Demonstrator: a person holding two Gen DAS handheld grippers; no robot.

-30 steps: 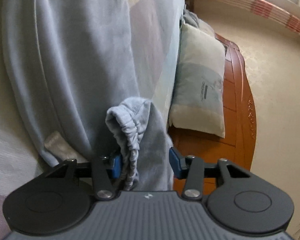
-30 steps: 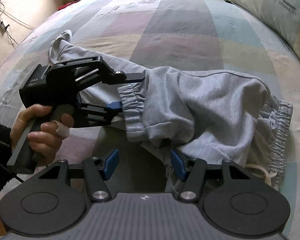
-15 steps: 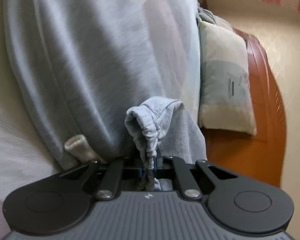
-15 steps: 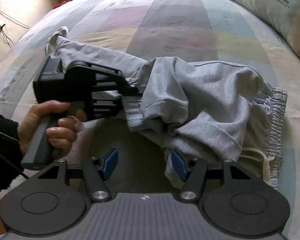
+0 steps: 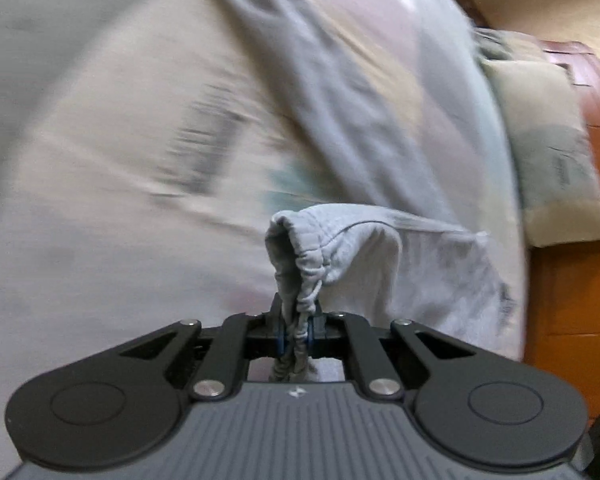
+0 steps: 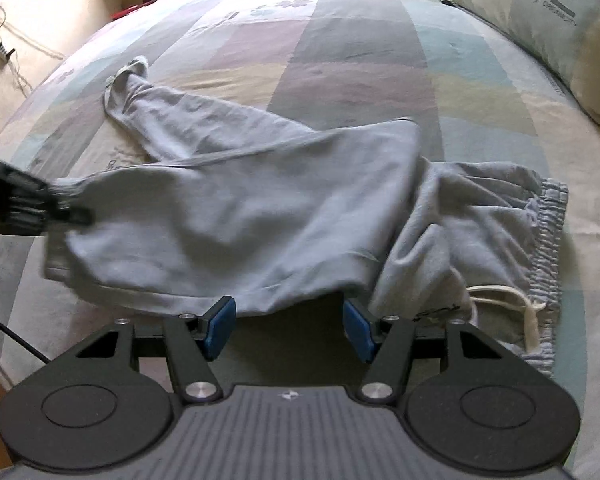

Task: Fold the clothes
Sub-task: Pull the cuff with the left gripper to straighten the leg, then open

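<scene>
the left gripper (image 5: 296, 338) is clenching the gathered elastic cuff (image 5: 300, 264) of the grey sweatpants (image 6: 260, 208), its blue pads pressed tight on the bunched fabric and its jaws having just been closing on it. in the right wrist view this gripper (image 6: 66, 214) is showing blurred at the left edge, stretching one trouser leg out sideways over the bed (image 6: 360, 52), with part of the person's hand barely showing at the frame edge.

the right gripper (image 6: 288, 328) is standing released, its blue pads wide apart with nothing between them, hovering just beside the near edge of the sweatpants.

the sweatpants are lying across the patchwork bedspread: the other leg is trailing away to a far cuff (image 6: 130, 70), the waistband (image 6: 548, 240) is bunching at the right, and a pale drawstring (image 6: 512, 300) is looping out beside it. a pillow (image 6: 556, 28) is sitting at the far right by the wooden headboard (image 5: 580, 280).
</scene>
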